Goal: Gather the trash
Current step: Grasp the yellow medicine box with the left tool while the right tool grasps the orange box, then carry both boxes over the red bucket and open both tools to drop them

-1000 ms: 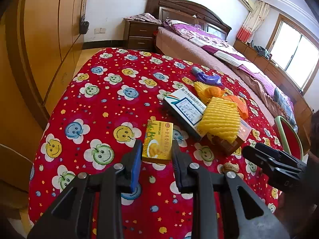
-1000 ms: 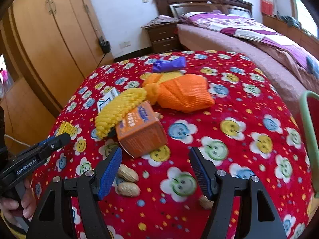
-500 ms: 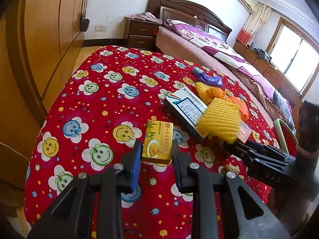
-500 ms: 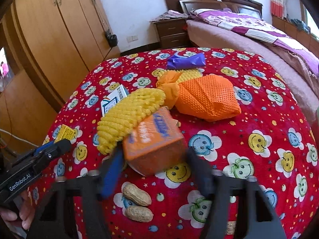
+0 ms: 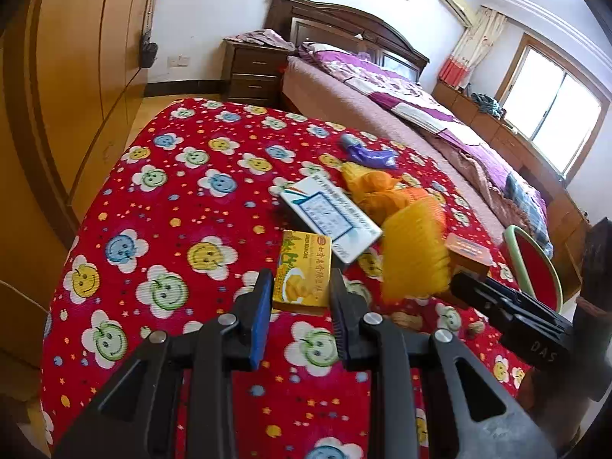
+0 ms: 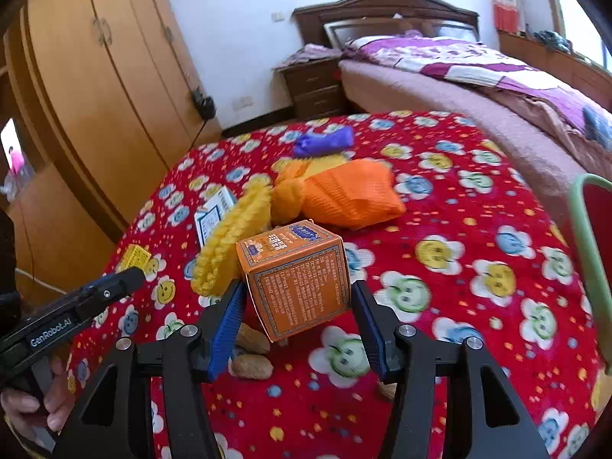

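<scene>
My left gripper [image 5: 300, 298] is shut on a small yellow box [image 5: 304, 269] and holds it over the red smiley tablecloth [image 5: 172, 199]. My right gripper [image 6: 296, 313] is shut on an orange box [image 6: 298, 279], lifted off the cloth and tilted. A yellow foam net [image 6: 233, 241] leans against the orange box. A white-blue box [image 5: 331, 220], an orange mesh bag [image 6: 344, 195], a purple wrapper [image 6: 323, 141] and peanuts [image 6: 250, 355] lie on the cloth.
A green-rimmed red chair [image 6: 593, 237] stands at the table's right side. A wooden wardrobe [image 6: 95, 95] is on the left, a bed [image 6: 478, 72] and nightstand [image 6: 313, 84] behind the table.
My right gripper has closed on the orange box and lifted it, tilting it. My left gripper still holds the yellow box and has shifted slightly.
</scene>
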Demonstrator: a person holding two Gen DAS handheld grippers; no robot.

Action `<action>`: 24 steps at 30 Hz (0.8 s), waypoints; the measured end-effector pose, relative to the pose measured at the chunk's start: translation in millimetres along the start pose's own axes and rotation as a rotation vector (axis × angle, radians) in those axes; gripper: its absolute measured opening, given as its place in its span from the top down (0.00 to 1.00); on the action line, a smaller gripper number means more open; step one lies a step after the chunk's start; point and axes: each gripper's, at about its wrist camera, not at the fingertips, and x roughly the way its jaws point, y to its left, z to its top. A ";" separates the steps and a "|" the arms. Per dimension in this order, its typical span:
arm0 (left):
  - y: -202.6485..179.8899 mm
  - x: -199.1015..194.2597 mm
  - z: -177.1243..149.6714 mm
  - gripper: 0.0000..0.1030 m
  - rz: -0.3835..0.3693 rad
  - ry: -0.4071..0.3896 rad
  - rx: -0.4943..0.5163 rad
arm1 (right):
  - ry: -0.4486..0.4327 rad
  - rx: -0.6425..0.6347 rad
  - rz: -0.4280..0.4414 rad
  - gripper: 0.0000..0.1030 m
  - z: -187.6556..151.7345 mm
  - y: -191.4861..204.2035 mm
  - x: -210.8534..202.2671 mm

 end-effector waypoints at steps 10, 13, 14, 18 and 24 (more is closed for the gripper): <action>-34.1 -11.5 1.6 0.73 -0.056 -0.003 0.050 | -0.100 0.100 -0.032 0.44 -6.5 -35.5 -53.1; -48.6 -13.5 2.9 0.73 -0.084 0.005 0.073 | -0.131 0.130 -0.043 0.44 -7.5 -47.7 -67.2; -54.6 -13.6 4.2 0.73 -0.095 0.009 0.081 | -0.139 0.138 -0.047 0.44 -8.1 -51.3 -71.4; -80.1 -11.0 7.4 0.73 -0.133 0.024 0.117 | -0.182 0.173 -0.072 0.44 -12.6 -70.5 -92.2; -122.1 -2.3 6.9 0.73 -0.189 0.059 0.192 | -0.235 0.247 -0.127 0.44 -20.6 -105.5 -117.2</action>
